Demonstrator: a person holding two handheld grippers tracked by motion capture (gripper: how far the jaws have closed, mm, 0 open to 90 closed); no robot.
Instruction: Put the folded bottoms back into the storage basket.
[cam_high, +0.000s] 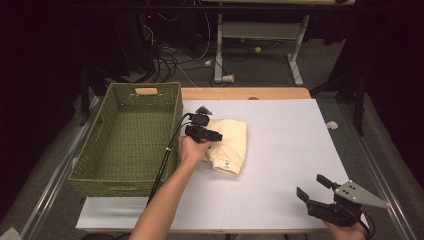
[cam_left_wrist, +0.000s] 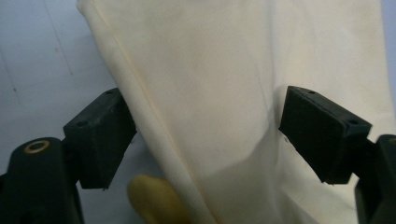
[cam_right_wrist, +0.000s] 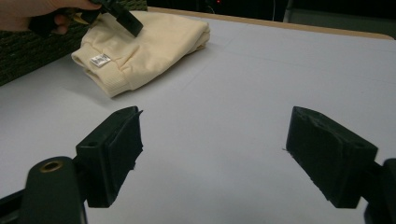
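Observation:
A folded cream garment (cam_high: 232, 142) with a small white label lies on the white table sheet (cam_high: 285, 150), just right of the basket. My left gripper (cam_high: 216, 134) hovers low over its left part, held by a hand. In the left gripper view the gripper (cam_left_wrist: 205, 140) is open, one jaw over the sheet beside the garment's (cam_left_wrist: 233, 70) folded edge, the other over the cloth. My right gripper (cam_high: 311, 186) is open near the front right corner, nothing between its jaws. The right gripper view looks past my right gripper (cam_right_wrist: 215, 154) to the garment (cam_right_wrist: 144, 44) and the left gripper (cam_right_wrist: 126, 21) far off.
A large green woven basket (cam_high: 112, 187) stands at the table's left, its inside bare. A wooden strip (cam_high: 245, 93) runs along the table's far edge. Beyond it are a desk frame and cables on the floor.

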